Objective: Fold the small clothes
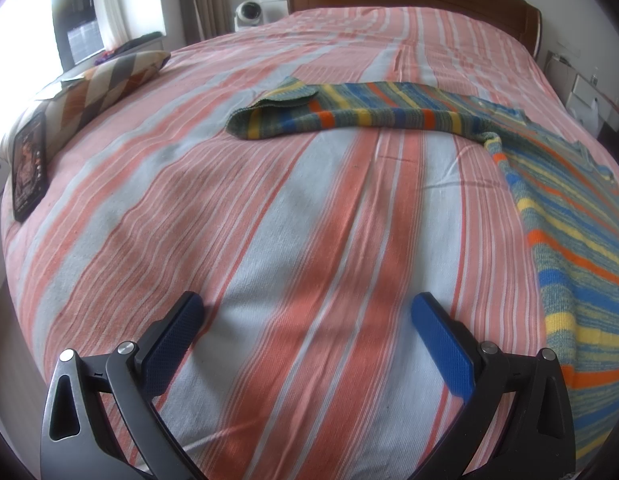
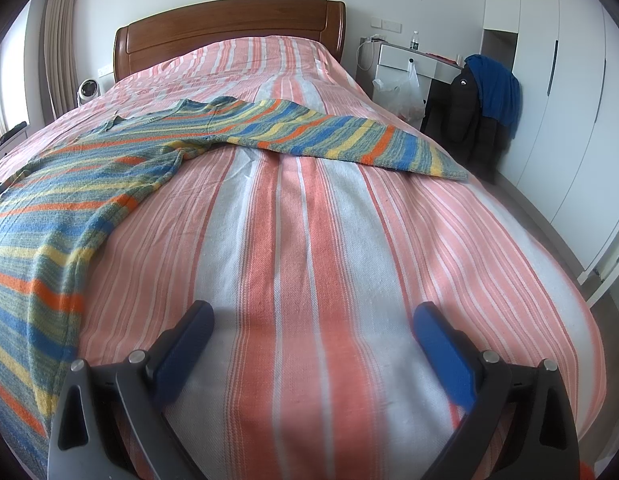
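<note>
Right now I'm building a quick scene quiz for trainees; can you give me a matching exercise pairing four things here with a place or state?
Things:
1. striped sweater
2. phone
3. left claw
4. blue garment

Places or states:
A. leaning against a pillow
B. open, holding nothing
C. draped over dark clothing beside the bed
D. spread on the bedspread, sleeves out

Pairs: 1-D, 2-A, 3-B, 4-C
</note>
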The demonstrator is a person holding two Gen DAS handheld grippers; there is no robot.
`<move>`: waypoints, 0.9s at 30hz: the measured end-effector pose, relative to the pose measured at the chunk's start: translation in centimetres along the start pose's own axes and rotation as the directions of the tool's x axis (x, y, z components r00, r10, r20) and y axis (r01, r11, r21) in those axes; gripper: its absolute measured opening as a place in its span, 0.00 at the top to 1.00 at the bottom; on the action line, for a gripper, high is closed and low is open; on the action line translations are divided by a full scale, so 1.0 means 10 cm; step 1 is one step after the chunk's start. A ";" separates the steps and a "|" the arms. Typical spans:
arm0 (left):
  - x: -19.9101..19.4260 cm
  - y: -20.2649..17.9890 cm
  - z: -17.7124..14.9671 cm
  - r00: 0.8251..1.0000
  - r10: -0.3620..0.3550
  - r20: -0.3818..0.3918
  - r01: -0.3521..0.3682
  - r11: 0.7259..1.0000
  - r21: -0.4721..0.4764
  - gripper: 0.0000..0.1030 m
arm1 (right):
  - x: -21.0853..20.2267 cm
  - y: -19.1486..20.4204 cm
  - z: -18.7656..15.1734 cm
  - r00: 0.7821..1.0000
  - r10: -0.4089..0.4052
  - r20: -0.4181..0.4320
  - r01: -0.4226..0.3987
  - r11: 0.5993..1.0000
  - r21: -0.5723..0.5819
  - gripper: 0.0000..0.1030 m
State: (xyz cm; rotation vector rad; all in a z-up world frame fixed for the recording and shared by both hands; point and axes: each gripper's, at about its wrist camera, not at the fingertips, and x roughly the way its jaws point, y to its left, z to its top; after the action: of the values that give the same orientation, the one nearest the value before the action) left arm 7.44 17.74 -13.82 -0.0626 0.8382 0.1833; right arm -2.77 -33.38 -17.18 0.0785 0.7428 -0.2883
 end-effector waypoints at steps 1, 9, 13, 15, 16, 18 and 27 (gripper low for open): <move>0.00 0.00 0.00 1.000 0.000 0.000 0.000 1.000 0.000 0.00 | 0.00 0.00 0.00 1.000 0.000 0.000 0.000 1.000 0.000 0.04; 0.00 0.00 0.00 1.000 -0.001 0.001 0.001 1.000 0.000 0.00 | -0.01 -0.01 0.01 1.000 0.002 -0.005 -0.002 1.000 0.002 0.04; 0.00 0.00 0.01 1.000 -0.002 0.003 0.002 1.000 0.001 0.00 | -0.14 -0.19 0.21 0.990 0.132 -0.052 -0.128 0.989 0.076 0.04; 0.00 0.00 0.01 1.000 0.000 0.005 0.000 1.000 0.002 0.00 | -0.24 -0.45 0.37 0.970 0.241 0.000 -0.238 0.956 0.175 0.04; 0.00 0.00 0.01 1.000 0.001 0.005 -0.001 1.000 0.002 0.00 | -0.27 -0.66 0.50 0.958 0.283 0.036 -0.284 0.928 0.240 0.04; -0.01 0.00 0.02 1.000 0.001 0.006 -0.001 1.000 0.001 0.00 | -0.25 -1.07 0.71 0.936 0.340 0.090 -0.349 0.866 0.358 0.04; 0.00 0.00 0.00 1.000 0.008 0.016 -0.008 1.000 -0.001 0.00 | 0.90 -2.57 0.85 0.870 0.489 0.060 -0.302 0.433 0.850 0.38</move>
State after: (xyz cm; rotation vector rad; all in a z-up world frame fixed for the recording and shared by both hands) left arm 7.43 17.71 -13.79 -0.0588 0.8229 0.1915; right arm 1.76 -61.53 -16.27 1.2462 0.6946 -0.1537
